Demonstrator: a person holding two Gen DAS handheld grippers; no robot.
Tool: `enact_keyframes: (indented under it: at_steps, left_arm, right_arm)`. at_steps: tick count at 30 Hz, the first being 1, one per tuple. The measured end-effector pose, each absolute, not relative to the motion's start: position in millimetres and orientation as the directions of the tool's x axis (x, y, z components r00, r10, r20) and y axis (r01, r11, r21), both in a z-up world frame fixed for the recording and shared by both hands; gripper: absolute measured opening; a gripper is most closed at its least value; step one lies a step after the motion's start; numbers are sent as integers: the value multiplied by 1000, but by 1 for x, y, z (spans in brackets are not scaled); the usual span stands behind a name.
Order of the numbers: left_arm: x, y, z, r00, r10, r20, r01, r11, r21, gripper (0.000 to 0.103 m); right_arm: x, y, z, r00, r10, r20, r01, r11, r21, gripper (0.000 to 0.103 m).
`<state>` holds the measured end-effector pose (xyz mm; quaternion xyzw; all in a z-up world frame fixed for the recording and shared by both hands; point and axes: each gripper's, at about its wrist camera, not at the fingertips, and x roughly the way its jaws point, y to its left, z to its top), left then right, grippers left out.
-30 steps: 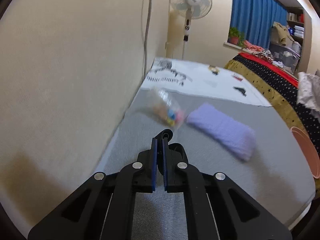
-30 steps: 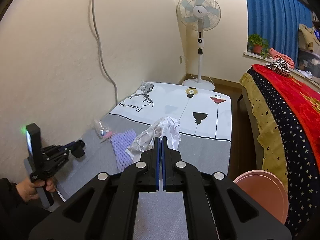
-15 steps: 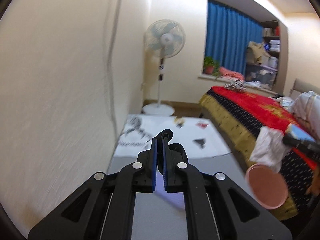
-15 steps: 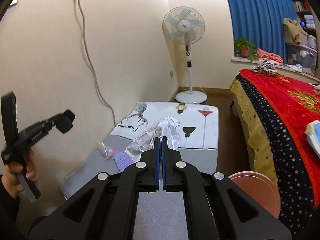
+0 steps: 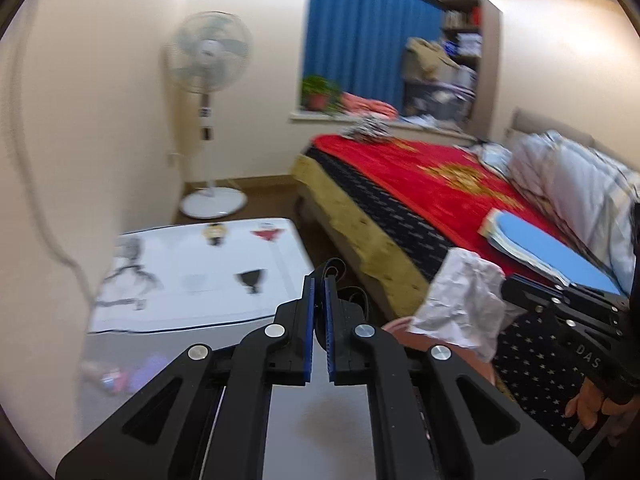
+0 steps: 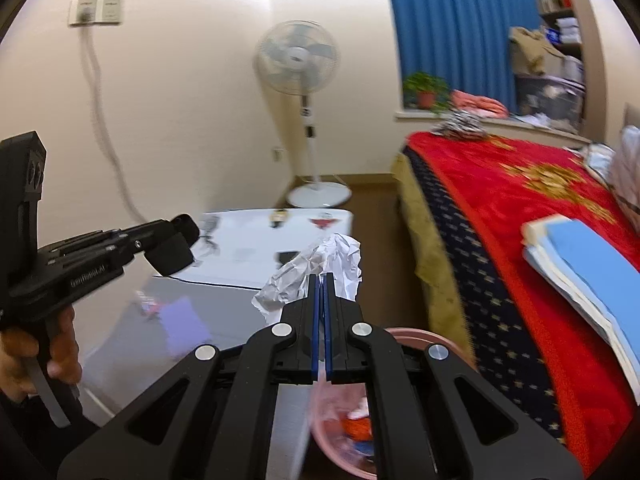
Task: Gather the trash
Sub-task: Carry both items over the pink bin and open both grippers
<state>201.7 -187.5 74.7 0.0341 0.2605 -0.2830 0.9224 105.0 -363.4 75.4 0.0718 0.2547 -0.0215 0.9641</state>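
Observation:
My right gripper (image 6: 320,280) is shut on a crumpled white paper (image 6: 320,268) and holds it in the air above a pink bin (image 6: 344,436) with trash inside. In the left wrist view the same paper (image 5: 460,304) hangs from the right gripper's fingers (image 5: 520,284) over the bin's rim (image 5: 400,326). My left gripper (image 5: 318,284) is shut and empty, held in the air over the grey mat. It also shows in the right wrist view (image 6: 176,240). A small plastic bag of trash (image 6: 148,304) and a purple cloth (image 6: 186,322) lie on the mat.
A bed with a red and star-patterned blanket (image 6: 520,216) stands to the right, with a blue book (image 6: 592,264) on it. A standing fan (image 6: 304,92) is by the far wall. A white printed mat (image 5: 192,268) lies ahead. A cable (image 6: 100,92) hangs from a wall socket.
Both grippers have risen and swung to the right, away from the bag and cloth. The right gripper carried the paper over the pink bin. The left stayed shut.

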Motion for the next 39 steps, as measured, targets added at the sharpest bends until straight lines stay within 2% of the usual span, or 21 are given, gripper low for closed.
enact_keyframes:
  at_steps: [9, 17, 19, 20, 21, 22, 23, 24, 26, 28, 35, 39]
  left_arm:
    - [204, -268, 22, 575, -591, -566, 647, 752, -128, 5]
    - [216, -307, -17, 503, -586, -635, 666, 731, -147, 6]
    - [217, -313, -23, 497, -577, -648, 664, 733, -144, 6]
    - [218, -315, -26, 501, -568, -653, 657, 740, -140, 10]
    - [218, -316, -28, 499, -562, -660, 652, 745, -141, 29]
    - [219, -317, -30, 505, -540, -673, 635, 761, -134, 68]
    - [222, -316, -30, 526, -509, -681, 606, 786, -119, 83]
    - [221, -314, -30, 557, -489, -671, 579, 808, -109, 91]
    - [221, -309, -27, 570, -503, -649, 578, 808, -118, 92]
    - [221, -308, -24, 571, -500, -652, 577, 808, -114, 92]
    - [209, -293, -1, 627, -488, -608, 563, 822, -79, 94]
    - [198, -275, 20, 674, -473, -567, 550, 834, -42, 95]
  right_arm:
    - [114, -416, 39, 801, -136, -583, 205, 977, 54, 2]
    - [118, -435, 12, 730, -165, -663, 235, 972, 17, 2]
    - [119, -441, 6, 715, -172, -678, 248, 969, 16, 6]
    - [119, -444, 4, 709, -178, -682, 258, 966, 16, 6]
    - [120, -449, 2, 697, -182, -694, 271, 962, 19, 7]
    - [120, -451, 0, 690, -180, -702, 276, 961, 25, 9]
    - [121, -454, -2, 678, -178, -713, 287, 957, 34, 21]
    - [121, -456, -4, 671, -185, -718, 299, 954, 33, 44]
    - [121, -457, -3, 670, -205, -713, 323, 946, 32, 67]
    - [120, -456, 0, 680, -215, -701, 327, 945, 27, 68]
    - [116, -441, 16, 732, -218, -645, 299, 954, 17, 87]
    - [111, -423, 27, 772, -199, -604, 255, 967, 7, 92]
